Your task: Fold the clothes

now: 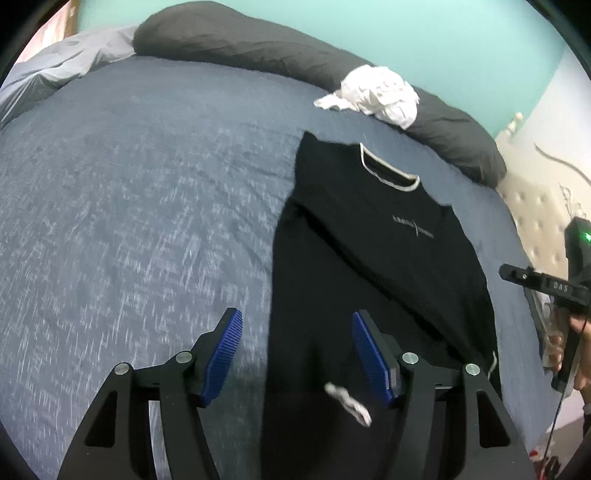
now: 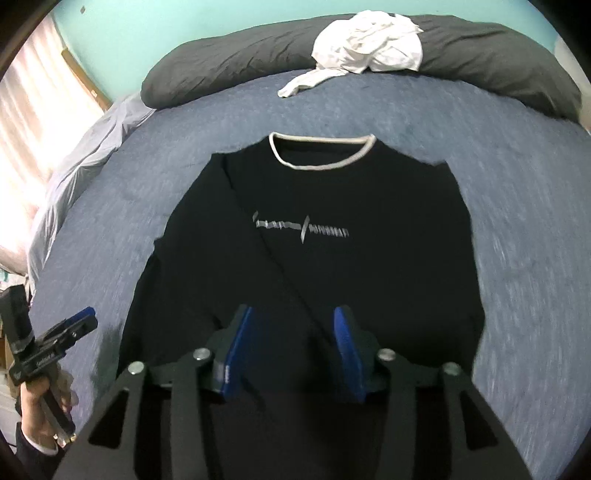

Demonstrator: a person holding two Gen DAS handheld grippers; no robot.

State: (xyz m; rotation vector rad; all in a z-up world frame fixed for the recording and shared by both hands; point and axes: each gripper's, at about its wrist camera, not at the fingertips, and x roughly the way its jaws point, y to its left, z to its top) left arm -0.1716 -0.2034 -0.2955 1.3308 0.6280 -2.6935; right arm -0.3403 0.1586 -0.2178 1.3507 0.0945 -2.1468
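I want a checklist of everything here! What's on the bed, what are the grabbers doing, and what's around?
Surface: blue bedspread, lightly creased.
Job's things: black sweatshirt lying flat, front up, white-trimmed collar toward the pillow; one sleeve folded across its front.
Clutter: crumpled white garment on the dark grey pillow; pale grey sheet bunched at the bed's edge.
Grippers: left gripper open above the sweatshirt's lower edge; right gripper open above its hem. Both empty.
Cables: thin black cable hanging beside the right gripper's handle.
Surroundings: turquoise wall; curtain.

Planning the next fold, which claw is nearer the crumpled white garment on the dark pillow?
Hard to tell. Both claws, left and right, hover open over the black sweater's hem, far from the white garment.
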